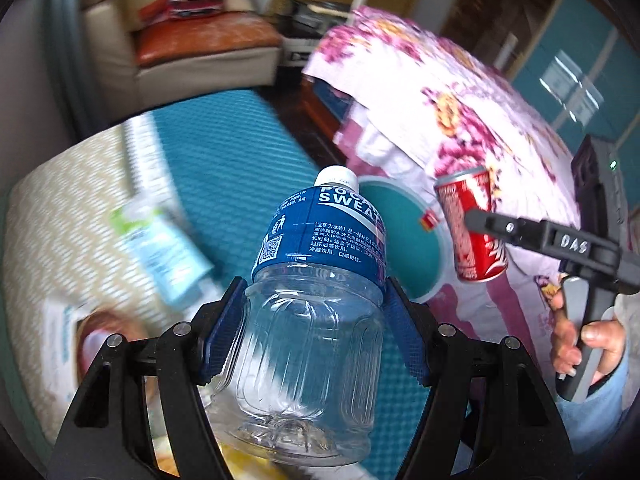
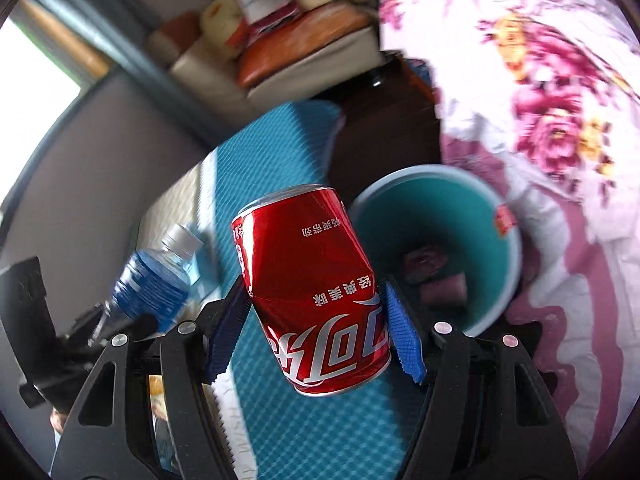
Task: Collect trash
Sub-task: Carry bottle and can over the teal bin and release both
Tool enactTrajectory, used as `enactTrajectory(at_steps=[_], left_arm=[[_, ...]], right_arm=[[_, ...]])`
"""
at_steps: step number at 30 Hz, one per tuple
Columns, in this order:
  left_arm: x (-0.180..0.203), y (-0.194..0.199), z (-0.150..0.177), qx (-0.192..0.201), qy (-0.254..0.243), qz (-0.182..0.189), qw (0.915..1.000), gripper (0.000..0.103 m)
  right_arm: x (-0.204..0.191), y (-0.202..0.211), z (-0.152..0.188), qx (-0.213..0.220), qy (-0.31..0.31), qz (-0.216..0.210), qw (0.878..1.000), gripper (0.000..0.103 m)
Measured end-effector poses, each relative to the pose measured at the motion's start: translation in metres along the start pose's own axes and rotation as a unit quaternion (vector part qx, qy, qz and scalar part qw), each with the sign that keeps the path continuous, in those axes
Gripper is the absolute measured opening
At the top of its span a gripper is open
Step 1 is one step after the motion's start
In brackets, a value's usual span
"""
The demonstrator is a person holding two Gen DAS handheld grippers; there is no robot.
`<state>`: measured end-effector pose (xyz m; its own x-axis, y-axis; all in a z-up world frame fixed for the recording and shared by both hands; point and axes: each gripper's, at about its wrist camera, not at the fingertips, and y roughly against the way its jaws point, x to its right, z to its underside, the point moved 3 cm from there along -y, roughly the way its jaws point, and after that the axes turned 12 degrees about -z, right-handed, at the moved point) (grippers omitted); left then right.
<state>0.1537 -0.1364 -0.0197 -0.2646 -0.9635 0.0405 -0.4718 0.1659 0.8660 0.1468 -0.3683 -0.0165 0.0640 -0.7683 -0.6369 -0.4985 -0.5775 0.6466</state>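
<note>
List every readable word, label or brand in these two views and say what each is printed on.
"POCARI SWEAT", partly cut off: blue label of the plastic bottle held in the left gripper.
"宝矿力水特": same label; the fine print and QR code beside it are too small to read.
"DAS": finger of the right gripper, seen from the left wrist.
Coca-Cola's Chinese script logo, upside down: dented red can.
Bin sticker: blurred.

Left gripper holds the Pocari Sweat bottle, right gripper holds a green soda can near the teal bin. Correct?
Not quite: the soda can is red, as the right wrist view shows. The rest holds: left gripper grips the bottle, right gripper grips the can near the teal bin.
</note>
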Motion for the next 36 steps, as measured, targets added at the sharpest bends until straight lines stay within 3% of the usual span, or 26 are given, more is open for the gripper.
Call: enactTrajectory(at_steps=[8,12,24,28,36], left_arm=[[0.083,-0.063,-0.023,-0.04,-0.058,0.01,0.9975,0.07],[0.106,-0.087,-0.028,-0.054,-0.077,0.008,0.9955,0.07],[0.121,-0.129,-0.038,-0.076,-0.081,0.003,0.9938,0.071],[0.117,-0.125,-0.039,-0.067,-0.071,0.004,0.9952,0.084],[0.099,-0.103,-0.038,-0.049,-0.049,0.003,0.9975,0.087]], right_arm=[[0.056,0.028,-0.006,0.028,-0.034,0.011,0.999,0.063],[0.085,0.036,-0.011,0.039,-0.053,0.024,0.998,0.063],[0.119,0.029,-0.02,0.041,-0.085,0.037,0.995,0.063],[0.118,0.024,-0.021,0.035,-0.085,0.04,0.995,0.063],[0.112,0.02,-0.02,0.033,-0.081,0.042,0.995,0.063]])
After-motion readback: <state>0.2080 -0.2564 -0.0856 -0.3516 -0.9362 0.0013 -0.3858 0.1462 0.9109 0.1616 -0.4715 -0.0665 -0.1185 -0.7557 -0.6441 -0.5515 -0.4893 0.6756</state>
